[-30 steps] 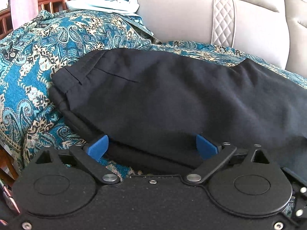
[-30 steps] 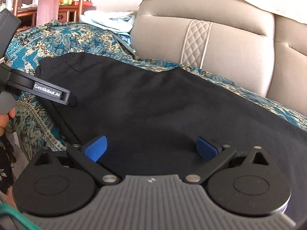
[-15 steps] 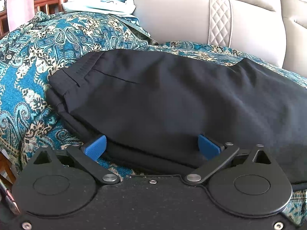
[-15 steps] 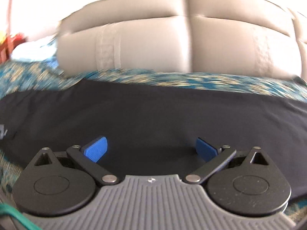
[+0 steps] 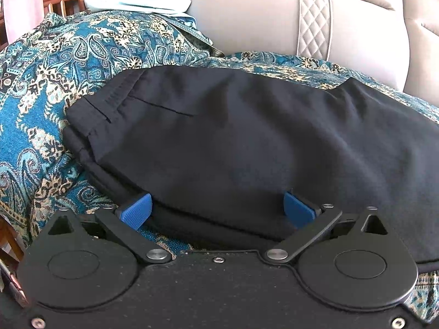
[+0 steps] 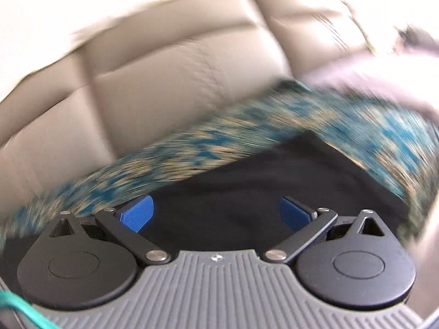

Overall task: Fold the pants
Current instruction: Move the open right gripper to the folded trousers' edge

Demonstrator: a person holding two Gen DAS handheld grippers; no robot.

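Where smooth black pants drape, paisley cloth wrinkles beneath.

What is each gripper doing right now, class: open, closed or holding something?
Left gripper: open, at the black pants edge, holding nothing.
Right gripper: open, empty.

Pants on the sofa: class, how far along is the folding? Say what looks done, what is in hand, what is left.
Done: the pants lie doubled, one layer over another, on the patterned cover. In hand: nothing gripped; the left tool is open at the near edge, the right tool open above the cloth, view blurred. Left: folding them shorter.
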